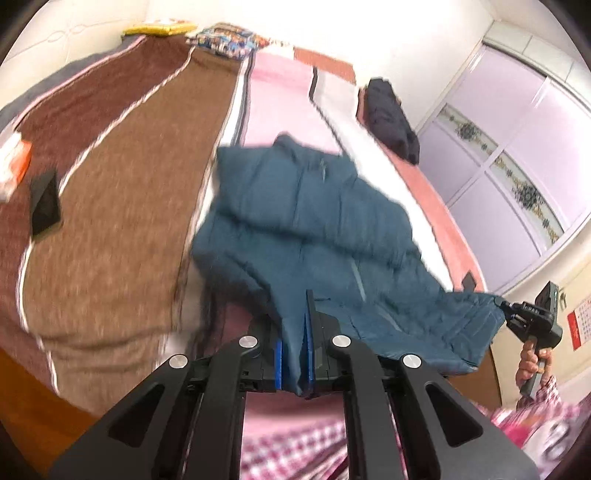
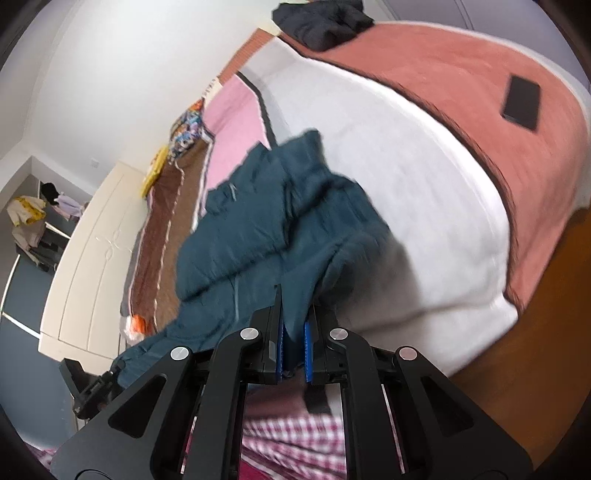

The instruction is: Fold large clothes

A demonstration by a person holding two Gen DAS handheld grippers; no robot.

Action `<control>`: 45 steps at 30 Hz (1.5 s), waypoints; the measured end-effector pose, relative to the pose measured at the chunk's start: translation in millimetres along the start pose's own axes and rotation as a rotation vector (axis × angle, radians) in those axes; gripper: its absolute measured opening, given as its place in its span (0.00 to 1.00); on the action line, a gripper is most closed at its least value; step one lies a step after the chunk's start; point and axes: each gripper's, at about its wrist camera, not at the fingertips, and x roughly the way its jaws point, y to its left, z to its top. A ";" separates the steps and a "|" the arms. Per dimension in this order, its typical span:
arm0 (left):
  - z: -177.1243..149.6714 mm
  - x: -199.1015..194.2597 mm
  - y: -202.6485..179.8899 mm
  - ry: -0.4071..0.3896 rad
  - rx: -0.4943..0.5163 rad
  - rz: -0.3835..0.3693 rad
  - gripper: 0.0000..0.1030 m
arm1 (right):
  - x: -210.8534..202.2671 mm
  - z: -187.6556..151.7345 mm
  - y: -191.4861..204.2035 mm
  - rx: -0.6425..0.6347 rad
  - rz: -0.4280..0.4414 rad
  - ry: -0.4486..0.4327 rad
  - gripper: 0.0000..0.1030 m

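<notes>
Evidently the teal padded jacket (image 1: 306, 221) is lying part-way on the bed (image 1: 122, 206), with its collar end resting on the pink and white stripes of the cover and its near hem being lifted off the bed by both tools. The left tool (image 1: 295, 350) is pinching a bunched corner of the hem between its blue pads, and the right tool (image 2: 293, 347) is gripping another stretch of the same hem in the same way, fabric filling the gap between the pads. The jacket is sagging in rumpled ridges between the two grips rather than lying flat.

Judging by this, the folding is sitting at an early stage: the garment is being held and spread, but no clean fold is showing yet, and the sleeves are not tucked in any way I can make out. Flattening, folding across and folding up are probably all remaining.

The left wrist view is showing the person's right hand (image 1: 532, 365) holding the other tool off to the side, a purple-panelled wardrobe (image 1: 517, 155), an orange box (image 1: 11, 162) and a dark flat object (image 1: 46, 206) on the brown stripes. The right wrist view is giving instead a phone-like black slab (image 2: 521, 102) on the salmon stripe, a dark garment (image 2: 321, 22) at the far end, and a cream headboard (image 2: 92, 258).
</notes>
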 end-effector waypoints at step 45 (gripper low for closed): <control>313.8 340.1 131.6 0.086 -0.510 0.102 0.27 | 393.9 278.5 11.7 0.102 -0.089 0.153 0.37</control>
